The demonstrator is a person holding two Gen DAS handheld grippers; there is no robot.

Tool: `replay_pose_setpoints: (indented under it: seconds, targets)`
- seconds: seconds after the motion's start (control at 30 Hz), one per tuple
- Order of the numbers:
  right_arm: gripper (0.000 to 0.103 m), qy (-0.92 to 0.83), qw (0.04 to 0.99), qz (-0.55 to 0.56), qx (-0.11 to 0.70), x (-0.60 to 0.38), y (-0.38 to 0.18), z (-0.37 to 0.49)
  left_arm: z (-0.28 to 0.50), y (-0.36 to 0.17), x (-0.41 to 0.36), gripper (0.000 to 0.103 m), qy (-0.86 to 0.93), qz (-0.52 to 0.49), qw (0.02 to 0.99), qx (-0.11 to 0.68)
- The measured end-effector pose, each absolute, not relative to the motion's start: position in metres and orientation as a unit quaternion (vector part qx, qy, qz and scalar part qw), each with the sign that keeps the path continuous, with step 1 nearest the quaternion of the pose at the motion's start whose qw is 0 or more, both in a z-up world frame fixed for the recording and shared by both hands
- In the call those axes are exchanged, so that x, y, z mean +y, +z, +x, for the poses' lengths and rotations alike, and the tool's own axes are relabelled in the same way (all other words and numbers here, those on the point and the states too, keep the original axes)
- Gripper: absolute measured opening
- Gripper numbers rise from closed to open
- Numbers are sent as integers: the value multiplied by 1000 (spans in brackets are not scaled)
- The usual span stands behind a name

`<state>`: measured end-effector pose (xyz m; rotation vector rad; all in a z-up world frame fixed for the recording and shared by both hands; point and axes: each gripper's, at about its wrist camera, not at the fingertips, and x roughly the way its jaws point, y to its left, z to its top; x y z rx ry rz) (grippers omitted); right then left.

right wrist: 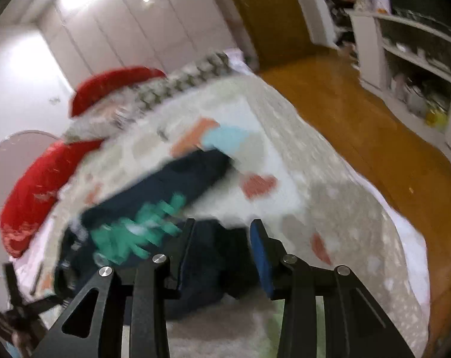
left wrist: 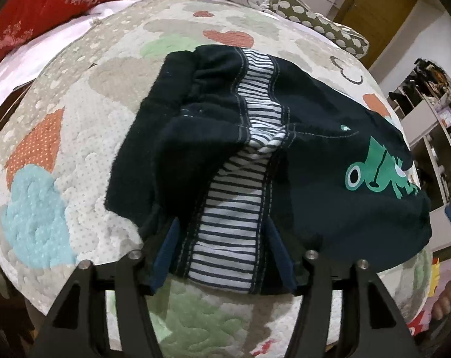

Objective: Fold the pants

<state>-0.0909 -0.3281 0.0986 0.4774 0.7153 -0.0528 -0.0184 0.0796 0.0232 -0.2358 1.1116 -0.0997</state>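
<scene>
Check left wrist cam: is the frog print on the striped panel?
No, the frog print sits on the dark navy fabric of the pants, off to the right of the striped panel.

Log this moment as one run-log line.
stage: folding pants on quilt | left gripper: open around striped panel | right gripper: open over pants edge, view blurred

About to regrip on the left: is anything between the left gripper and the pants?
Nothing visible. The left gripper already straddles the striped panel at the near edge of the pants, which lie alone on the quilt.
</scene>
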Motion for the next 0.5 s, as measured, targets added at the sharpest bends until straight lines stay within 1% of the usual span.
replay_pose_setpoints:
  seconds: [0.03, 0.1, 0.2, 0.27, 0.4, 0.5]
  targets:
    - [40, -2, 908, 236, 346, -321, 103, -85, -19, 23, 78, 68, -50, -112, 844, 522]
    - [40, 56, 894, 243, 372, -297, 100, -64, -21, 23, 76, 74, -53, -110, 847, 517]
    - [40, 141, 862, 245, 420, -249, 79, -27, -22, 22, 71, 79, -53, -99, 852, 512]
    - [40, 166, 851, 245, 435, -225, 65, -3, -22, 21, 68, 83, -55, -94, 855, 508]
    - [40, 190, 802, 295, 484, -201, 24, 51, -23, 19, 63, 90, -65, -83, 860, 499]
    - [40, 191, 798, 305, 484, -204, 22, 53, -24, 17, 58, 94, -66, -67, 864, 495]
